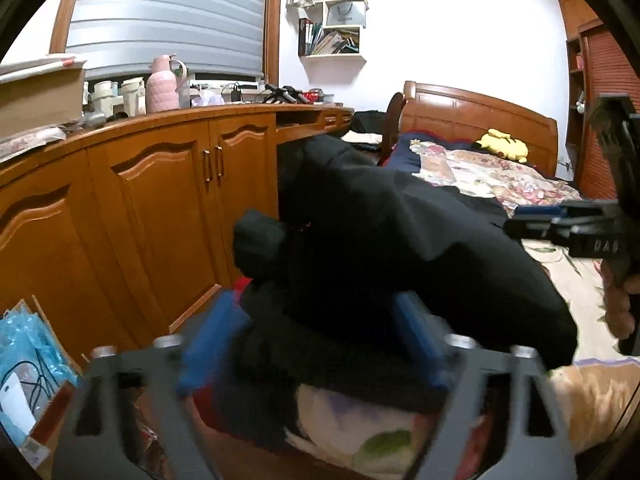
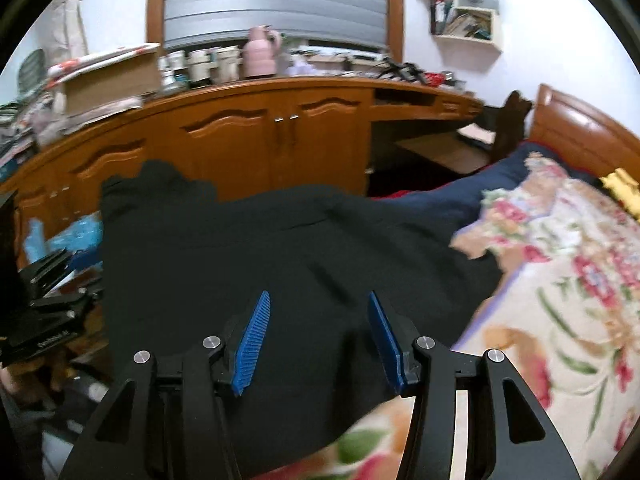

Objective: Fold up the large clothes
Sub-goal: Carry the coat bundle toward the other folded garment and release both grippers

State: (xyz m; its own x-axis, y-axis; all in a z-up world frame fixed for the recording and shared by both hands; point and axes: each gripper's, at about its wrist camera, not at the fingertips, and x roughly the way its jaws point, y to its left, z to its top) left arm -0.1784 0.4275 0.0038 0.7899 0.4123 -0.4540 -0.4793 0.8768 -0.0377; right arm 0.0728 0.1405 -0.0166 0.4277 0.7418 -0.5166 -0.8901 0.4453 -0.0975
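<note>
Blue-padded right tongs (image 2: 318, 338) nearest the lens, spread apart over the black garment (image 2: 280, 264), nothing between the pads, hovering just above the cloth rather than pinching it. Left tongs (image 1: 316, 344) blurred, also apart, blue pads straddling a bunched edge of the same garment (image 1: 400, 240) — not clearly clamped on it; contact cannot be told through the blur. Right tongs also visible at the right edge of the left view (image 1: 560, 224), side-on, level with the cloth.

Garment sits on the bed (image 2: 560, 280), on the floral quilt (image 1: 500, 176), near the bed edge facing the wooden cabinet (image 1: 160, 184). Partly gathered: one end humped up and rolled over itself in the left view, one layer seemingly doubled across in the right view, with a diagonal seam or fold line showing. Far-left corner raised and ragged, not squared off.

Judged progress — early to middle. Possibly one rough fold in; edges uneven, outline still lumpy, no neat rectangle. Left to do: flatten the hump, align edges, fold again, smooth. Sleeves or legs not distinguishable — cloth too dark. Yellow plush (image 1: 504, 146) near the headboard, well apart, irrelevant.
</note>
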